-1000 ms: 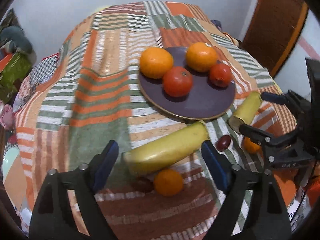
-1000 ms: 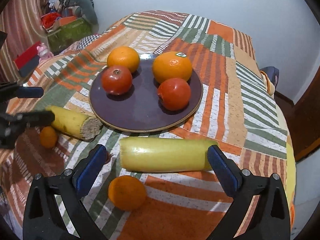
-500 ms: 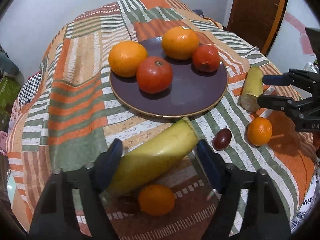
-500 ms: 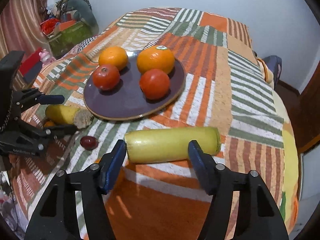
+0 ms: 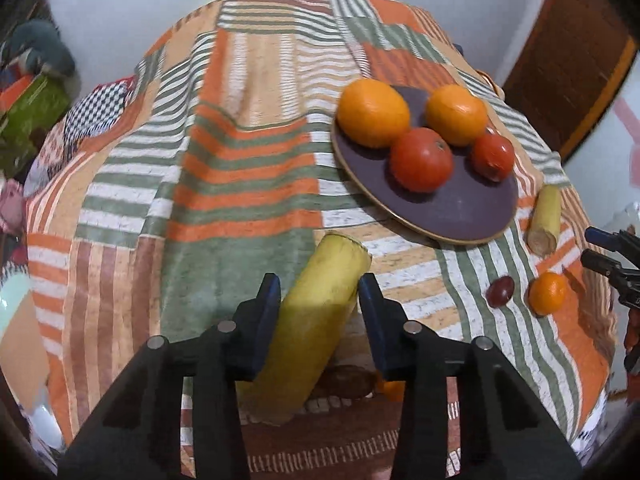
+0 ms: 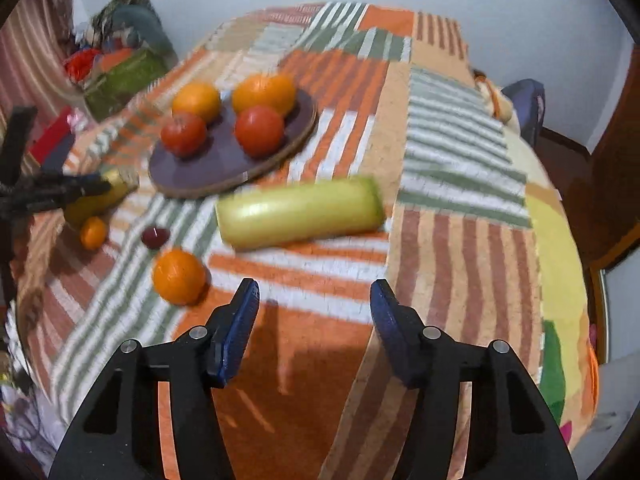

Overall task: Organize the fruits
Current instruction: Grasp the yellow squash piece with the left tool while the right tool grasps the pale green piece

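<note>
My left gripper (image 5: pixel 320 304) is closing, and both blue pads touch the sides of a yellow cut fruit piece (image 5: pixel 316 312) that points away from me. The right wrist view shows that gripper (image 6: pixel 80 190) at the far left on the same piece (image 6: pixel 108 196). My right gripper (image 6: pixel 314 300) is also closing, with nothing between its jaws. A second yellow piece (image 6: pixel 300 212) lies crosswise beyond its fingertips. A dark purple plate (image 5: pixel 460 208) carries two oranges and two red fruits. A small orange (image 6: pixel 179 276) and a dark red fruit (image 6: pixel 155 237) lie loose on the cloth.
A striped patchwork cloth (image 5: pixel 240 168) covers the round table, which drops off on all sides. Another small orange (image 6: pixel 93 233) lies near the left gripper. Bags and clutter (image 6: pixel 120 72) sit beyond the table's left, and a wooden door (image 5: pixel 568 64) stands to the right.
The left jaws narrowed from wide apart onto the yellow piece. The right jaws narrowed too, and the right gripper drew back, so the other yellow piece now lies beyond its fingertips.
</note>
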